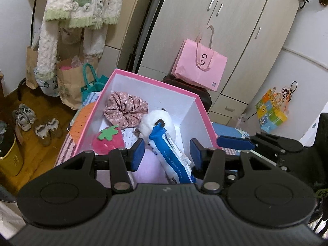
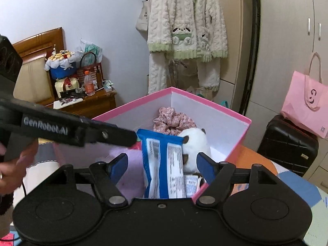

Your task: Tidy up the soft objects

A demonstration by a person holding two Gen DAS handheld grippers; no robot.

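Observation:
A pink box with white inside (image 1: 190, 110) (image 2: 225, 121) holds a floral scrunchie (image 1: 126, 110) (image 2: 174, 121), a white plush panda (image 1: 157, 123) (image 2: 194, 141), a red strawberry plush (image 1: 108, 139), a lilac soft item (image 1: 149, 168) (image 2: 131, 164) and a blue and white wipes pack (image 1: 174, 160) (image 2: 164, 164). My left gripper (image 1: 167, 153) is open above the box, fingers either side of the pack without touching it. My right gripper (image 2: 163, 166) is open over the box, fingers apart from the pack. The left gripper's arm crosses the right wrist view (image 2: 71, 127).
A fleece robe (image 1: 82, 6) (image 2: 184, 30) hangs on the wall. A pink paper bag (image 1: 201, 65) (image 2: 303, 102) sits on a black suitcase (image 2: 287, 145) by the wardrobe (image 1: 225, 30). Paper bags (image 1: 67, 82) and shoes (image 1: 34, 123) are on the floor. A cluttered nightstand (image 2: 90, 102) stands at left.

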